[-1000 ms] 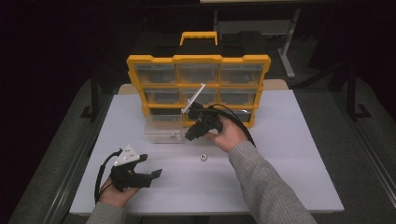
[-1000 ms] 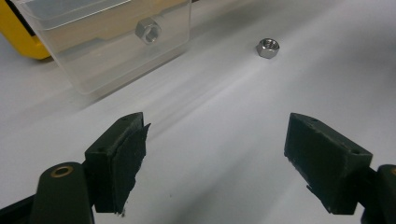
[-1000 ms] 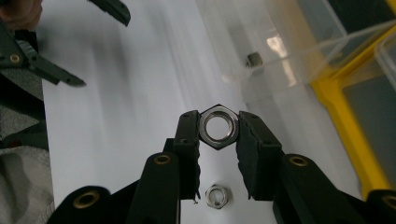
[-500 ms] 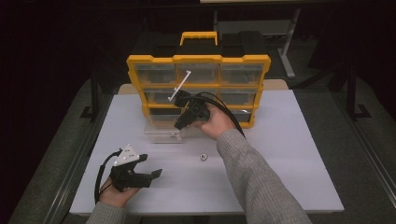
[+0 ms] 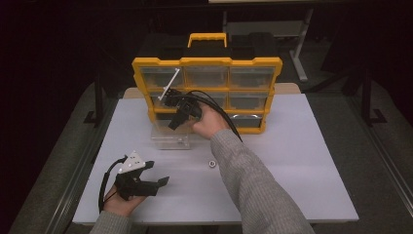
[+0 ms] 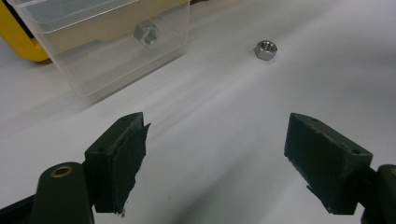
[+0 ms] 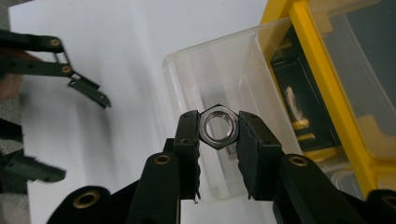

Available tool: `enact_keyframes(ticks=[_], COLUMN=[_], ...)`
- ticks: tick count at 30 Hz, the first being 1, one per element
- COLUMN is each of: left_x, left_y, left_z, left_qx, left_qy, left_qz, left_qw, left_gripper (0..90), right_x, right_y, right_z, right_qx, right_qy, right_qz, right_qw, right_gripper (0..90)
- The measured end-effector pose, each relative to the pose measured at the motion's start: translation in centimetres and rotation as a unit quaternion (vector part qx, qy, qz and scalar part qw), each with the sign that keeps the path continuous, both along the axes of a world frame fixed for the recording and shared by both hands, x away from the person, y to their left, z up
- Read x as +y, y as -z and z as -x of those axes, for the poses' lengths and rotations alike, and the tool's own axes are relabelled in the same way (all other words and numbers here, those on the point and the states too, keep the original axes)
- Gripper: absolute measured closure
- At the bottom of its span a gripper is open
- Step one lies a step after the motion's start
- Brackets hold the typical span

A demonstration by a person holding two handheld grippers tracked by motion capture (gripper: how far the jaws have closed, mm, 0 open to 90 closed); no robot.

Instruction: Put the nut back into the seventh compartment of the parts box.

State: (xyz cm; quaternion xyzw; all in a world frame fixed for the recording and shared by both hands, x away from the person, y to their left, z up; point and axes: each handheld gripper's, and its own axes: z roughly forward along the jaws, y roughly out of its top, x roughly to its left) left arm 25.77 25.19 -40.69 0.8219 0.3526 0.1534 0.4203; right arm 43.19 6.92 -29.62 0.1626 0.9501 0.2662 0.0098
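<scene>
White tabletop lay under your hands, with your left gripper (image 5: pixel 155 174) resting nearest, jaws wide and empty. Farther on, a spare nut (image 5: pixel 212 163) sat loose. Your right gripper (image 7: pixel 218 140) pinched a nut (image 7: pixel 218 126) directly over the clear drawer (image 7: pixel 224 88), having swung left from a second earlier, in front of the organiser (image 5: pixel 207 92).

The right gripper (image 7: pixel 218 128), black and two-jawed, is raised on an outstretched forearm in a grey knitted sleeve (image 5: pixel 253 190), its jaws clamped together on a small piece. The left gripper (image 6: pixel 215 163), black with a grey three-cornered plate on top, rests low near the table's near edge in the person's left hand (image 5: pixel 119 202), jaws standing wide apart with nothing between them.
</scene>
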Motion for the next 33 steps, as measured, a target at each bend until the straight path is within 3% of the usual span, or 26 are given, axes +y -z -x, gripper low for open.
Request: enact_keyframes(ticks=[13, 20, 33], left_x=[0.0, 0.1, 0.1], left_y=[0.0, 0.0, 0.1], left_z=[0.1, 0.0, 0.0], left_qx=[0.006, 0.006, 0.005], left_qy=[-0.004, -0.003, -0.005], left_qz=[0.006, 0.004, 0.004], left_qw=[1.0000, 1.0000, 1.0000], left_gripper=[20.3, 20.3, 20.3], right_x=[1.3, 1.5, -0.8], right_y=[3.7, 4.9, 2.5], right_z=[-1.6, -1.9, -0.6], right_qx=[0.013, 0.013, 0.008], right_qy=[0.029, 0.025, 0.035], right_qz=[0.033, 0.034, 0.010], right_qw=[0.9990, 0.9990, 0.9993], right_gripper=[69.1, 66.5, 66.6])
